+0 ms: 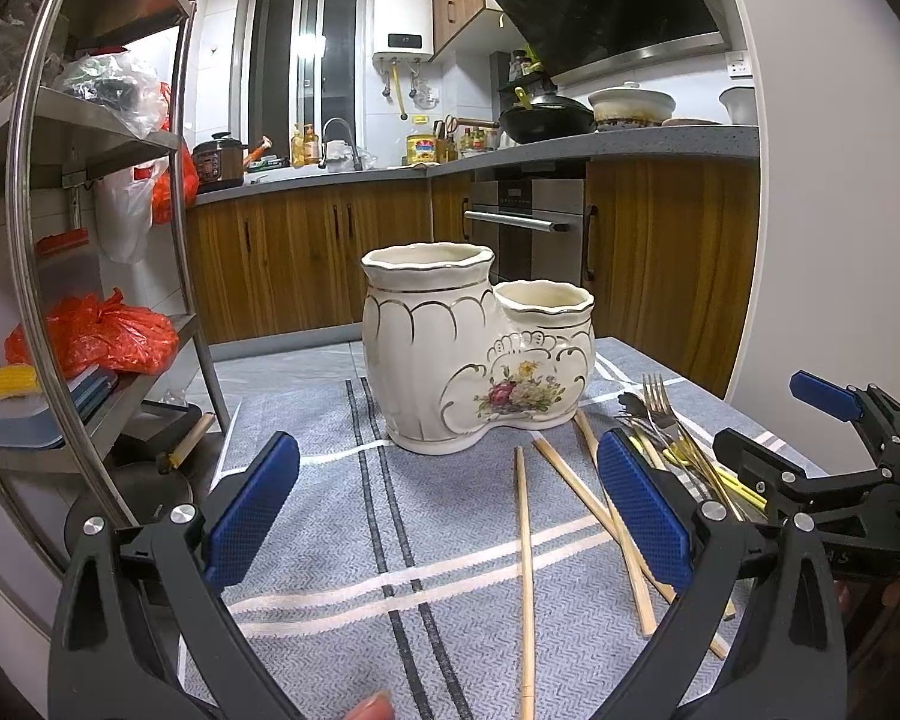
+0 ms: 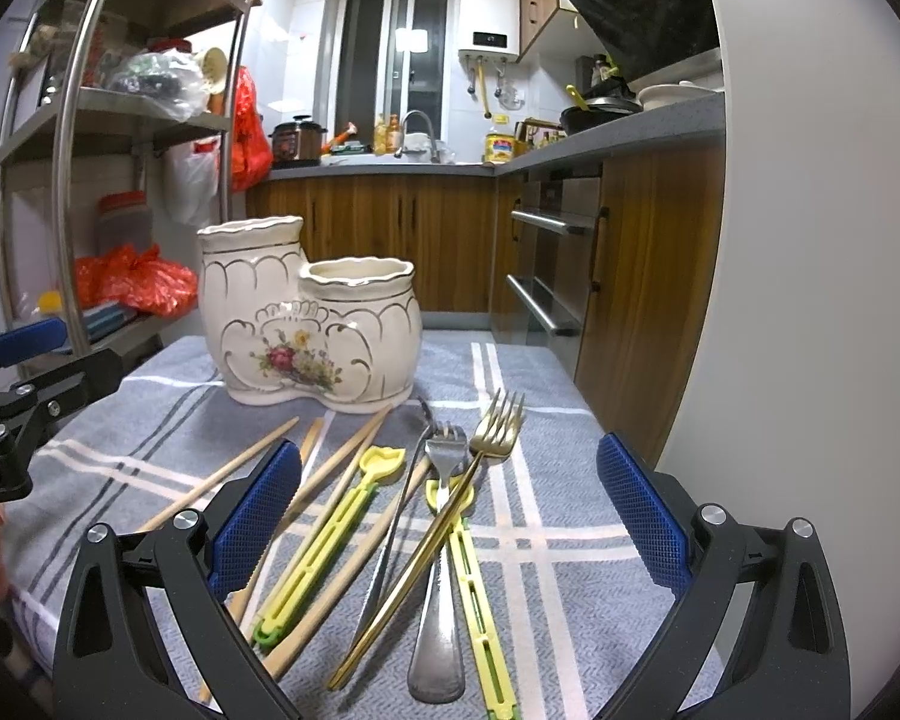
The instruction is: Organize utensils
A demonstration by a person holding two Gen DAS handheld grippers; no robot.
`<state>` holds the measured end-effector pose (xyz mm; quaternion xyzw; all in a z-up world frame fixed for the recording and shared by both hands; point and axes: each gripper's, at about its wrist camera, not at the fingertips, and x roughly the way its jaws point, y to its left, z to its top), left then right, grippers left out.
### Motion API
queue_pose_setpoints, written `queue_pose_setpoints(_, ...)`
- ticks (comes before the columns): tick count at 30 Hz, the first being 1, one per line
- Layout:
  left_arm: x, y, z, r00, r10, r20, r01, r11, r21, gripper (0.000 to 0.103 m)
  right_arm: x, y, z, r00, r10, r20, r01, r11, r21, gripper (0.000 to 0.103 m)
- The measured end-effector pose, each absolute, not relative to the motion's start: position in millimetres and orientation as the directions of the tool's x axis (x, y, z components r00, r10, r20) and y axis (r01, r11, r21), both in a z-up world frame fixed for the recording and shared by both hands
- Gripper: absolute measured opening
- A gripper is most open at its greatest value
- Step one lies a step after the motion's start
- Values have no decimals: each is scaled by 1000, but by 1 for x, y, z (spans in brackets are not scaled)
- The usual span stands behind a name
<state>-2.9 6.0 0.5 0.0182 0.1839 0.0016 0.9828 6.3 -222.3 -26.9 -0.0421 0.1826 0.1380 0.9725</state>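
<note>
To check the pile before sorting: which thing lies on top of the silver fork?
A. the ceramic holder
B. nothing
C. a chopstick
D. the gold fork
D: in the right wrist view the gold fork crosses over the silver fork, on the cloth in front of the holder.

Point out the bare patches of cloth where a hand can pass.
Bare cloth lies left of the ceramic holder, between it and the steel rack, and right of the gold fork toward the table edge. Crowded: the chopsticks and cutlery before the holder.
</note>
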Motion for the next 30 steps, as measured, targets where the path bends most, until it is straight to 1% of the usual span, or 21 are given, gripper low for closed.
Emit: queue_pose_setpoints(30, -3, 9, -1, 931, 7, -365, 5, 999, 33, 98, 7, -218, -30, 891, 264, -369, -294, 956, -25, 98)
